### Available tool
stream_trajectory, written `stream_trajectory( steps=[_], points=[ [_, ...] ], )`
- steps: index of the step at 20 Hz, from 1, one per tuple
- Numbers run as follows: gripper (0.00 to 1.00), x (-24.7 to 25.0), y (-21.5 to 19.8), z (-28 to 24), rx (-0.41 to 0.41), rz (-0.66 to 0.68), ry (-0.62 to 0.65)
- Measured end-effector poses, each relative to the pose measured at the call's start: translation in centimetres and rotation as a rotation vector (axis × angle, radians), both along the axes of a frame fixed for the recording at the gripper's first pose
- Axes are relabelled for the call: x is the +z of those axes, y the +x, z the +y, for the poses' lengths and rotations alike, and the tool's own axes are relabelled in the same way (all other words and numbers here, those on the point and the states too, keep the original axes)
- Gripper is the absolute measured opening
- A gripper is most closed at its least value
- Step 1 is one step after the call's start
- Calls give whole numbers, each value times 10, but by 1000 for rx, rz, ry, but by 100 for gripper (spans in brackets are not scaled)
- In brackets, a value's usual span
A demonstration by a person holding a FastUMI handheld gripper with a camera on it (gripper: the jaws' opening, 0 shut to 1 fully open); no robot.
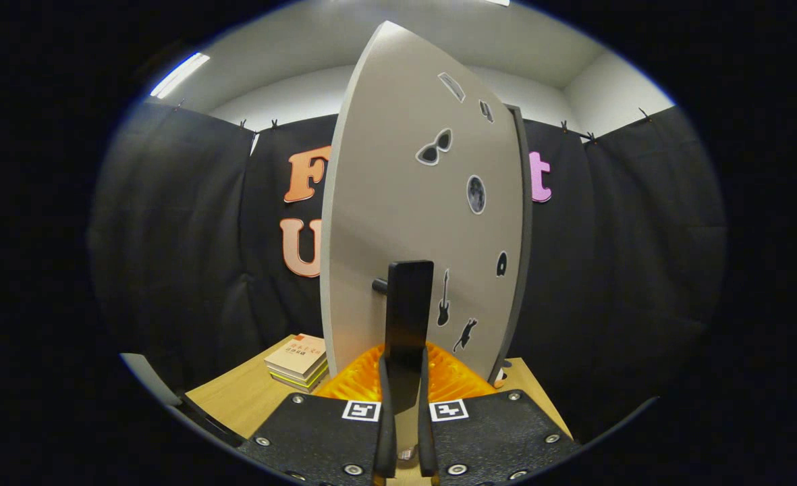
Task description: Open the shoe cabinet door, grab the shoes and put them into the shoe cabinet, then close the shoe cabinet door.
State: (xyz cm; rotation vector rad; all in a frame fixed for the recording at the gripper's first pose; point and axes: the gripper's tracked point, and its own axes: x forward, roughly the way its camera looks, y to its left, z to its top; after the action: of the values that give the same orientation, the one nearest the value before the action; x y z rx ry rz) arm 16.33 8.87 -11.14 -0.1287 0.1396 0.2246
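**My fingers clamped on the cabinet door's handle**

My gripper (403,368) has its two fingers drawn in close together, both pressing on the dark upright handle (409,317) that stands between them. The handle rises straight up from between my fingertips, and a short dark peg on its left side joins it to the shoe cabinet door (405,196).

The door is a pale grey panel, and it stands right in front of me, swung at an angle so that I see its face and its left edge. Small black stickers are scattered over its face: a pair of sunglasses (434,148) high up, a round moon-like disc (476,194) below that, and a guitar (443,308) and a leaping cat (465,333) low down just to the right of the handle. Along the door's right side runs the dark edge of the cabinet (524,236).

Beneath the door, just ahead of my fingertips, lies an orange ribbed surface (452,378); I cannot tell what it belongs to. All of this sits on a light wooden table (243,398). To the left of the door, a small stack of books (298,362) rests on the table, near the door's lower corner but apart from it.
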Motion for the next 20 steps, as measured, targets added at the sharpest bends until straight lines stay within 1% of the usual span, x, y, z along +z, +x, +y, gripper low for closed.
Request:
stream_trajectory(
  steps=[4, 8, 13, 20],
  points=[
    [12, 3, -9, -33, 30, -2, 37],
    [12, 6, -11, -65, 17, -14, 49],
    [11, 7, -14, -104, -12, -31, 74],
    [5, 11, -8, -166, -103, -29, 68]
  ],
)
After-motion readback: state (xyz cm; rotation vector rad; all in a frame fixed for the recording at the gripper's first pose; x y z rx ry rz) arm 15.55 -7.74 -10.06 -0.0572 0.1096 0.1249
